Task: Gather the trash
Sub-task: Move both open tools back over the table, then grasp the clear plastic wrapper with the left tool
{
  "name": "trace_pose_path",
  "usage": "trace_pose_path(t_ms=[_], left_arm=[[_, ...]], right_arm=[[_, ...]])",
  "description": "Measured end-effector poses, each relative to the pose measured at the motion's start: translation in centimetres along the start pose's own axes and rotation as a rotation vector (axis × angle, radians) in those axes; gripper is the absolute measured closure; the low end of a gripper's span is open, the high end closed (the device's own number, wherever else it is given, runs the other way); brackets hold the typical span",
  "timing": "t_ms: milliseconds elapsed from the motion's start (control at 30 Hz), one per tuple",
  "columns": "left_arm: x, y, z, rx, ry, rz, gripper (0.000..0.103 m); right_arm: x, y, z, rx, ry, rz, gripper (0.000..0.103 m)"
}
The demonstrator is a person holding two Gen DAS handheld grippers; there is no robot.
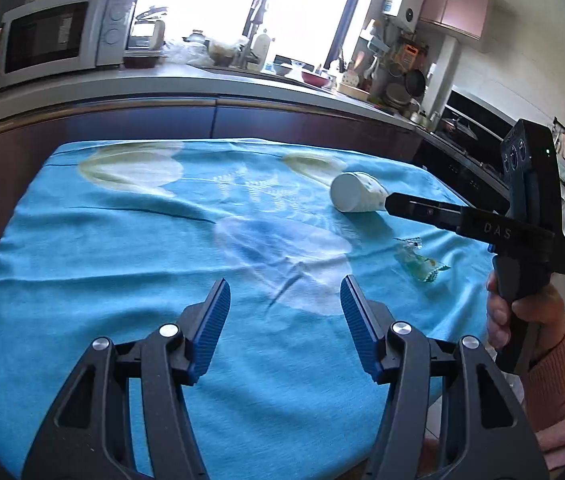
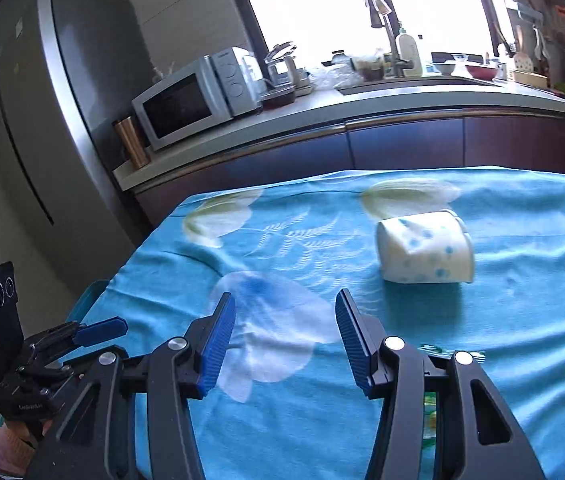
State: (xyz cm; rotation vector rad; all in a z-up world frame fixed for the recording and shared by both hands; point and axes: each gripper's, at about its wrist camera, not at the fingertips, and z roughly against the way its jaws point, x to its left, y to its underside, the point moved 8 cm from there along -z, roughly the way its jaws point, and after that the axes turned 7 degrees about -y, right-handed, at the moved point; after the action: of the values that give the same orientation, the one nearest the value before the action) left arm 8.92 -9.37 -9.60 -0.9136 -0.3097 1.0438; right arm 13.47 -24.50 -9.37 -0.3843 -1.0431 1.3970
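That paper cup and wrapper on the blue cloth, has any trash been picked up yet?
Nothing looks collected. The tipped paper cup and the clear wrapper lie on the blue tablecloth. The left gripper and the right gripper are open and empty. Both pieces are left to gather.

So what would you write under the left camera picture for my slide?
Open left gripper hovers over blue tablecloth; tipped paper cup and clear wrapper lie near right gripper.
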Motion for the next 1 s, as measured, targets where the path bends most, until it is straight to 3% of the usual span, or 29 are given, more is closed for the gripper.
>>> trace_pose_path(t_ms=[367,700,867,967,1000], left_arm=[[-10.6,-1.1,-6.5,0.110,0.170,-0.126,0.045],[-16.5,-0.5,-12.1,0.240,0.278,-0.152,0.043],[-17.5,0.2,-14.1,0.293,0.296,-0.129,0.053],[-17.8,0.4,-14.6,0.310,0.309,-0.123,0.069],[-17.8,0.4,-14.8,0.316,0.310,-0.121,0.081]], right_arm=[[-7.3,-0.5,2.6,-0.057,0.059,-0.120,0.053],[-10.7,-0.8,3.1,-0.070,0.065,-0.159,0.053],[-12.0,-0.9,2.9,-0.068,0.061,-0.176,0.053],[-12.3,-0.8,2.6,-0.064,0.056,-0.180,0.053],[-12.4,-0.8,2.5,-0.062,0.053,-0.182,0.053]])
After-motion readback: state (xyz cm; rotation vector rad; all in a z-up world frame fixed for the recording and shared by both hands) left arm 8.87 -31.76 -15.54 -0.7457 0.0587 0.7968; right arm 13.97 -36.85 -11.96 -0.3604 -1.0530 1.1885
